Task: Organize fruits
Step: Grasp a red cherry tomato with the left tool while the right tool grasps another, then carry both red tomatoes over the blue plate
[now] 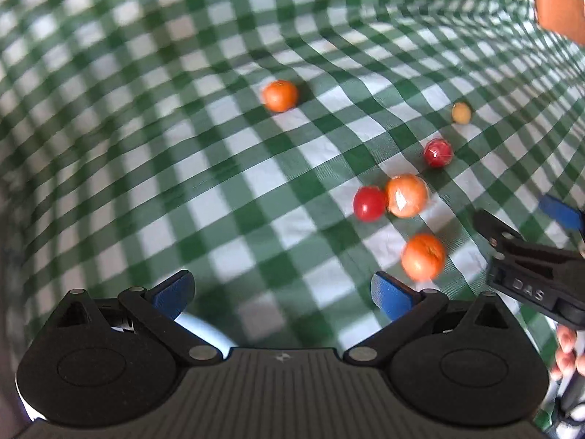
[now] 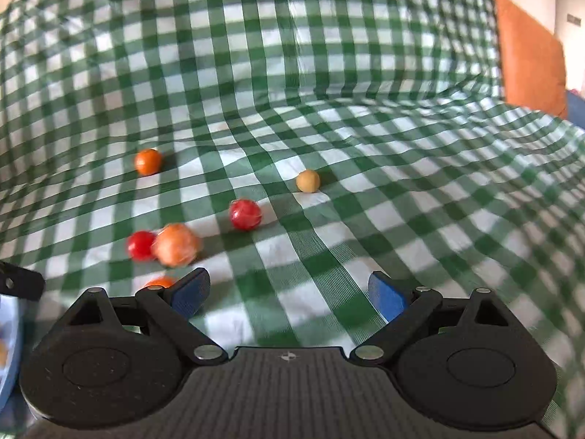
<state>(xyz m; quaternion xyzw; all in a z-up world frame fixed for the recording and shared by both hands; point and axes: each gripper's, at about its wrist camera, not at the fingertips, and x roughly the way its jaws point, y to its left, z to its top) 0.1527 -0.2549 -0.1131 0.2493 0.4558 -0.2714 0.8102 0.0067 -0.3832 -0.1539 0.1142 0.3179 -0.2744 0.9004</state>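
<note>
Hovering over a green-and-white checked cloth (image 1: pixel 226 168), the left gripper (image 1: pixel 281 294) has its blue-padded jaws spread wide with nothing between them. Six small round fruits lie scattered on the cloth ahead of it. Nearest, just beyond the right pad, sits an orange fruit (image 1: pixel 423 256). A little farther, a red tomato-like fruit (image 1: pixel 369 203) touches a paler orange fruit (image 1: pixel 406 195) on its right. Beyond those, a glossy red fruit (image 1: pixel 438 152) lies apart, with a small yellow fruit (image 1: pixel 461 112) farther still. Far to the left, well apart from the rest, sits another orange fruit (image 1: pixel 280 95).

At the right edge, the right gripper (image 1: pixel 526 219) reaches in above the cloth; from its own camera its jaws are likewise wide apart and hold nothing, over bare cloth to the right of the fruits. An orange-brown cushion (image 2: pixel 530 62) stands at the far right, and a pale blue rim (image 2: pixel 9 351), possibly a plate or bowl, shows at the near left.
</note>
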